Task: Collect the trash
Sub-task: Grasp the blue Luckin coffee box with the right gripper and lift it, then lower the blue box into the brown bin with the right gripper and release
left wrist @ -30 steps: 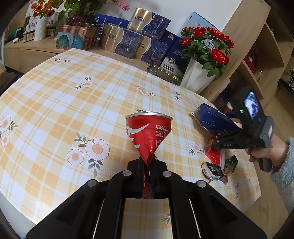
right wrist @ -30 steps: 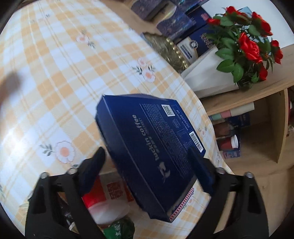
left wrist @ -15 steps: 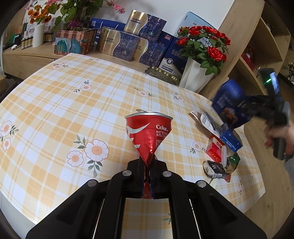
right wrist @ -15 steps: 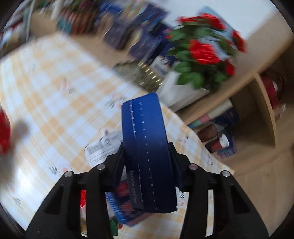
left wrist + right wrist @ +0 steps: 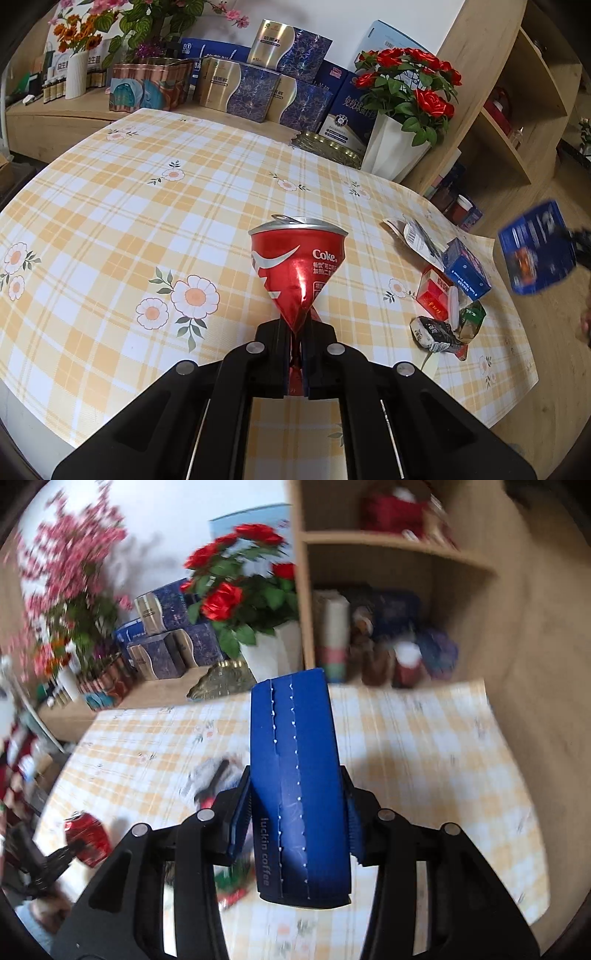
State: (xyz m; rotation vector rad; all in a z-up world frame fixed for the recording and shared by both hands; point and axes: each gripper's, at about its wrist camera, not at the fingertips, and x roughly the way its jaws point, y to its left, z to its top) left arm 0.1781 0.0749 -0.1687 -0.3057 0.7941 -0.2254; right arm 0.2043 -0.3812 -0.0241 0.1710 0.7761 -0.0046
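Left wrist view: left gripper (image 5: pixel 295 332) pinching the crushed waist of a red Coke can (image 5: pixel 299 266), jaws pressed nearly together on the flattened metal, the can's open top flaring upward above the fingers. Held over the near middle of the table (image 5: pixel 110 206), covered in a yellow-checked cloth with printed flowers. Toward the right edge of the table, a cluster of trash: torn paper with a barcode label (image 5: pixel 413 236), a small blue carton (image 5: pixel 467 273) just beside a red pack (image 5: pixel 434 293), a crumpled black-and-white wrapper (image 5: pixel 434 334) touching a green wrapper (image 5: pixel 471 319). Beyond the far right corner, a white vase of red roses (image 5: pixel 402 107); gift boxes (image 5: pixel 255 88) lined along the sideboard past the far edge. Off the right edge of the table, blurred and in the air, a dark blue box (image 5: pixel 535 251).

Right wrist view: right gripper (image 5: pixel 297 808) clamped on the blue luckin coffee box (image 5: pixel 297 775), pads pressing both narrow sides, box standing upright between the fingers with its perforated strip facing the camera. Held above the table's right edge. Blurred at lower left, the Coke can (image 5: pixel 86 836) in the other gripper (image 5: pixel 70 851). Roses (image 5: pixel 236 590) and wooden shelves (image 5: pixel 388 542) behind the far edge, heavily blurred.
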